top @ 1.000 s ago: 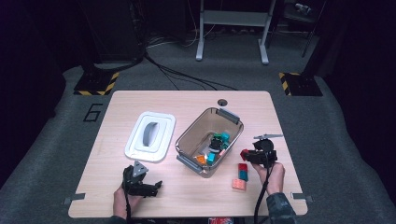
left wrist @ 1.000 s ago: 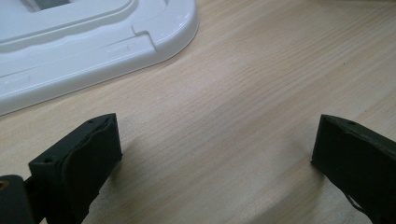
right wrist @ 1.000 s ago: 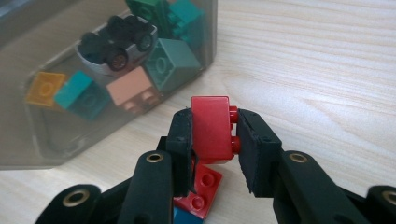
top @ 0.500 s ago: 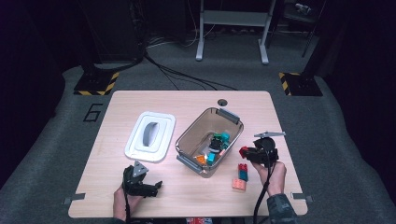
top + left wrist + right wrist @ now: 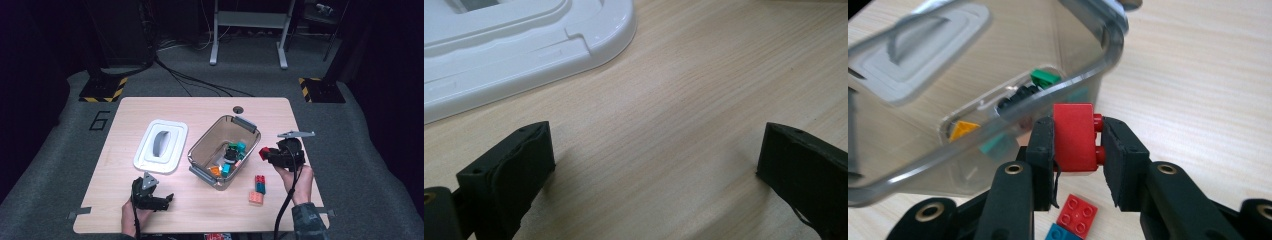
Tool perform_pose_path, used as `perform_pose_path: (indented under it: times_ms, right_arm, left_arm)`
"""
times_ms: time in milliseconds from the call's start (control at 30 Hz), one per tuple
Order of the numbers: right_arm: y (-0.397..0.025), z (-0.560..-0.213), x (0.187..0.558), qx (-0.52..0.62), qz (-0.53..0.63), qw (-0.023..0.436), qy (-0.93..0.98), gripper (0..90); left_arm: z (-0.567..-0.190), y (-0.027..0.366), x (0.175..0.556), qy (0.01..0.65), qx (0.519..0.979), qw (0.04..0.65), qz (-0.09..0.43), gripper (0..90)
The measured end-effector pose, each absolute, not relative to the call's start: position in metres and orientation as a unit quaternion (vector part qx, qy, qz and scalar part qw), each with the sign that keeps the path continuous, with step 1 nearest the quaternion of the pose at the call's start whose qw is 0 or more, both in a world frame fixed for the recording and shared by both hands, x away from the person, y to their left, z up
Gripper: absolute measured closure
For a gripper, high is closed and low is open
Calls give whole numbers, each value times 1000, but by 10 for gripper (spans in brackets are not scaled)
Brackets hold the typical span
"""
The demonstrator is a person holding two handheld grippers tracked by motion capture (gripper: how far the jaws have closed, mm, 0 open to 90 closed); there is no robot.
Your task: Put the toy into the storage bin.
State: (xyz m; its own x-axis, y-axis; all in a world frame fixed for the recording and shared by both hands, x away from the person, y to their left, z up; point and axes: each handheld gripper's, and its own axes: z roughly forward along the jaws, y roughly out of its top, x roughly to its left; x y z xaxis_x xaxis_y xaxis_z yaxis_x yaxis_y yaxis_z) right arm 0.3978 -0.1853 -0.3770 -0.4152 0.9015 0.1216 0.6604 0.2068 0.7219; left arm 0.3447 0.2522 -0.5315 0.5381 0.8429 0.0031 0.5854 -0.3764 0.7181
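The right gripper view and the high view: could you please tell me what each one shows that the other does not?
Right gripper view: the studs of the red brick pressed against one pad, and the right tongs shut on it.

High view: the white lid, the left tongs resting open on the table, and the floor.

Both: the clear bin with bricks inside, and the loose bricks beside it.

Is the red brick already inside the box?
No, the right tool holds the red brick outside the box wall.
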Motion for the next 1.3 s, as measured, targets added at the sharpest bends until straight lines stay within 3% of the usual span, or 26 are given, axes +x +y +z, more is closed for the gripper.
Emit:
perform_pose_path:
  times_ms: [533, 933, 1300]
  right_arm:
    - [-146, -341, 405, 463, 376, 157, 787, 678]
    - [-110, -362, 407, 430, 363, 113, 819, 677]
    - [-105, -379, 406, 415, 338, 91, 840, 674]
  left_arm:
    - [-532, 252, 345, 442, 808, 341, 189, 17]
    - [-531, 253, 345, 442, 809, 338, 191, 18]
    - [-531, 253, 345, 444, 807, 340, 191, 18]
